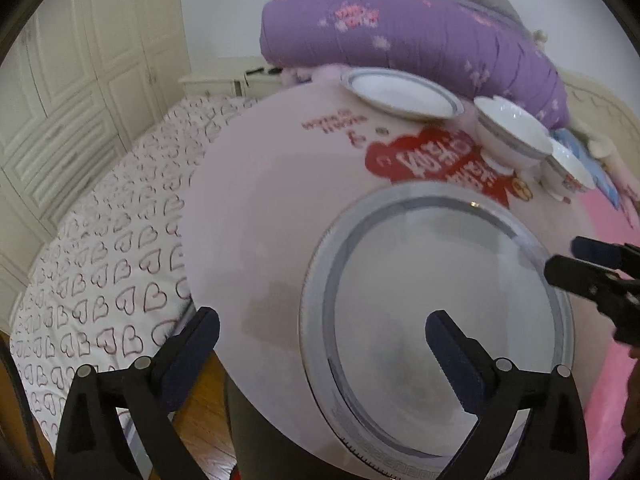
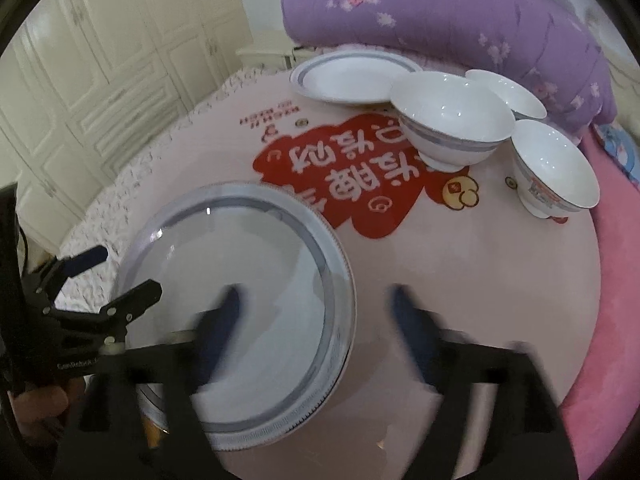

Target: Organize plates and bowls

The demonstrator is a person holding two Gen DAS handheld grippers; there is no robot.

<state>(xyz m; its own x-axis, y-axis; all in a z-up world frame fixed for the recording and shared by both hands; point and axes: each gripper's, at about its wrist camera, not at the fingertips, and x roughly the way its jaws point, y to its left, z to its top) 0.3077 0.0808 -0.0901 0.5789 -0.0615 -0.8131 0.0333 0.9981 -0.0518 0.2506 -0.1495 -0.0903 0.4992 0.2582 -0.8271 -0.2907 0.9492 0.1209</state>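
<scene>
Basically both tools are spread wide with nothing between the pads. Left gripper (image 1: 322, 328) straddles the near-left rim of the near plate (image 1: 440, 304): one finger hangs off the surface edge over the bed, the other sits above the plate's well, neither seen pressing on it. Right gripper (image 2: 316, 304) straddles the plate's right rim the same way, one finger over the well, the other over the bare pink surface (image 2: 460, 260) to the right; this view is motion-blurred, so contact can't be told for sure.

Near plate lies flat on the surface directly under and between both grippers, partly overhanging the near edge as seen from the left wrist. Well ahead of the grippers, at the far side: a second plate (image 2: 352, 80), a large bowl (image 2: 452, 116) just in front of it, another bowl (image 2: 506, 92) behind that, and a small bowl (image 2: 556, 168) ahead-right, all upright.

Handling, my judgement: glazed ceramic, stiff, fairly heavy for a pinch, slick, chips or breaks if dropped or knocked. Plates are best taken at the raised rim, one pad above and one below, using the overhang at the edge; a two-sided hold keeps a plate level. Bowls: pinch the wall at the lip, one pad inside, one outside, lift straight. Stack gently, like on like; glaze slides on glaze.
</scene>
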